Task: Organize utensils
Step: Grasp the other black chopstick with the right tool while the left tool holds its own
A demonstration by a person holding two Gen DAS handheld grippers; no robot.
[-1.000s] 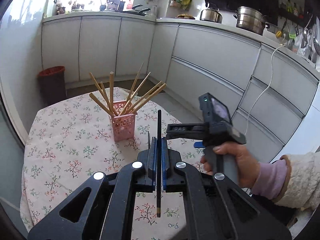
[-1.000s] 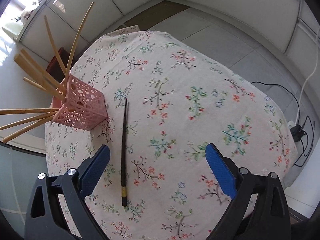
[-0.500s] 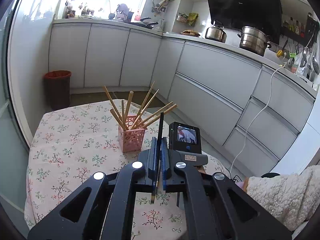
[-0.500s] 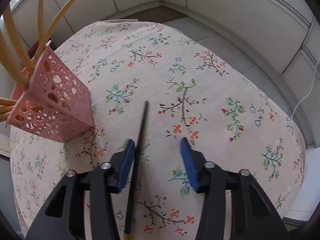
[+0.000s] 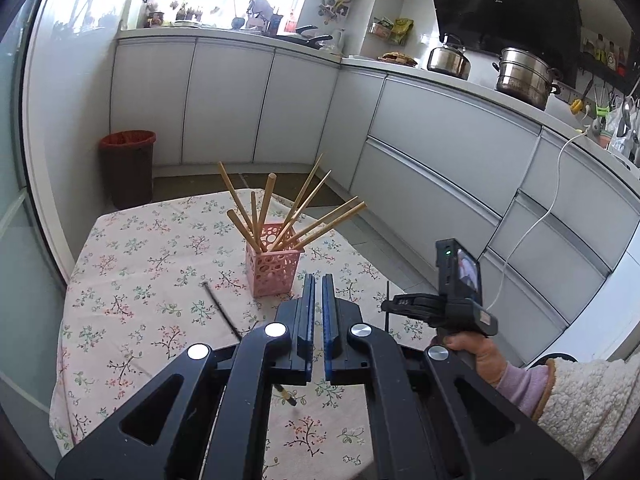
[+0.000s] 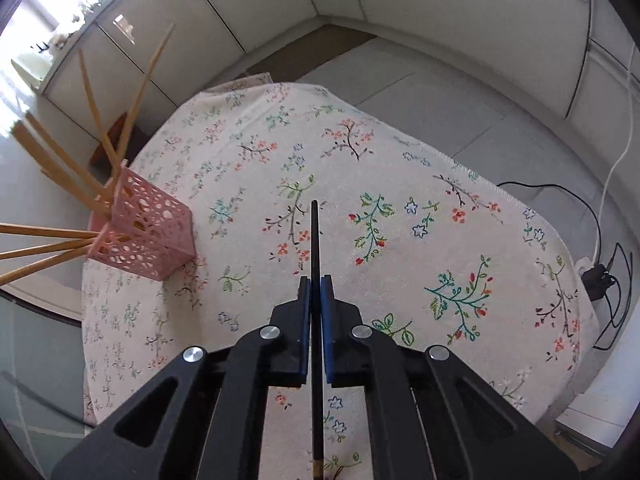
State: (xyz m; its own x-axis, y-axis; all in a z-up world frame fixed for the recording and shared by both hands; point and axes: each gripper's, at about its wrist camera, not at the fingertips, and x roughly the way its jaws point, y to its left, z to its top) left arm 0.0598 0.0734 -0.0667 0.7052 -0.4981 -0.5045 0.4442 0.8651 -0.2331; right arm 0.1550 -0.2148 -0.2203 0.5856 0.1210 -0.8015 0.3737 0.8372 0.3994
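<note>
Right gripper (image 6: 315,280) in my hand pinches a black chopstick (image 6: 315,240) between its blue pads, the stick running straight ahead past the tips over the floral tablecloth (image 6: 400,200). My left gripper (image 5: 318,280) is pressed together with nothing between its pads; a second black chopstick (image 5: 222,310) lies on the cloth just left of it. Ahead of both stands the pink holder (image 5: 272,266), bristling with wooden chopsticks (image 5: 316,222).
</note>
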